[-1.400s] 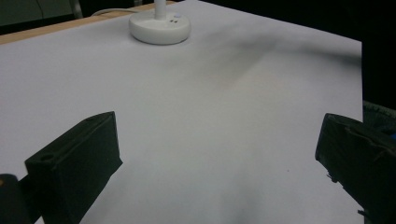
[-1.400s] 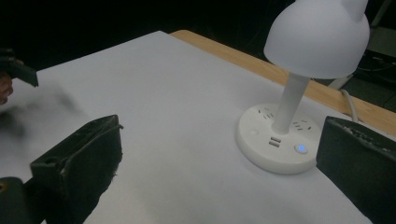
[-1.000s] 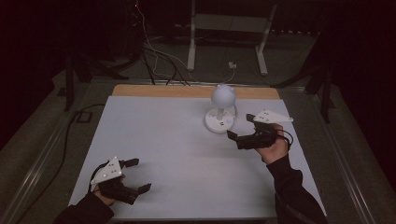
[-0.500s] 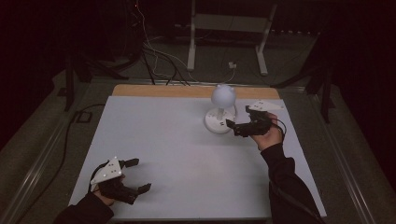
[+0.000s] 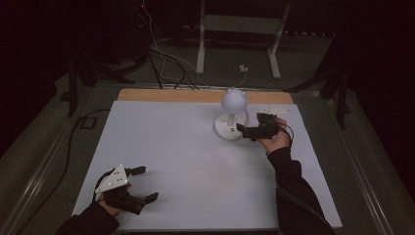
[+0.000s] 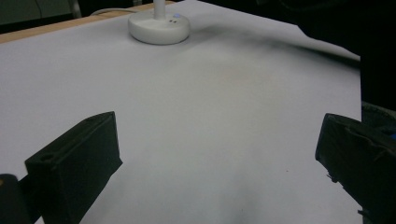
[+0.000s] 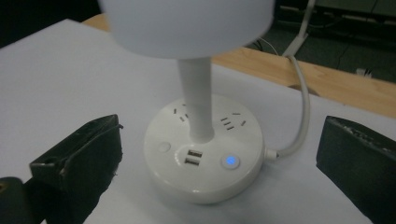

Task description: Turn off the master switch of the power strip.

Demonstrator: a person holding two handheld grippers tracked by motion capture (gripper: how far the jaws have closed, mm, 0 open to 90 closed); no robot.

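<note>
Lamp (image 7: 203, 154): white round base, sockets, USB ports, blue-lit button (image 7: 229, 161).

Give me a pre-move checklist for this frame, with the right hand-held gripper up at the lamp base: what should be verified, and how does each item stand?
1. Right hand-held gripper open, jaws wide apart: ok.
2. It faces the lamp base, which sits between and ahead of the jaws: ok.
3. No contact yet with the base: ok, a gap shows in the right gripper view.
4. Target control in sight: blue-lit button and plain round button both visible; which one is meant, cannot tell.
5. White cord leaves the base's far side, off the approach path: ok.
6. Left hand-held gripper open, parked at the near table edge, away from the lamp: ok.
</note>
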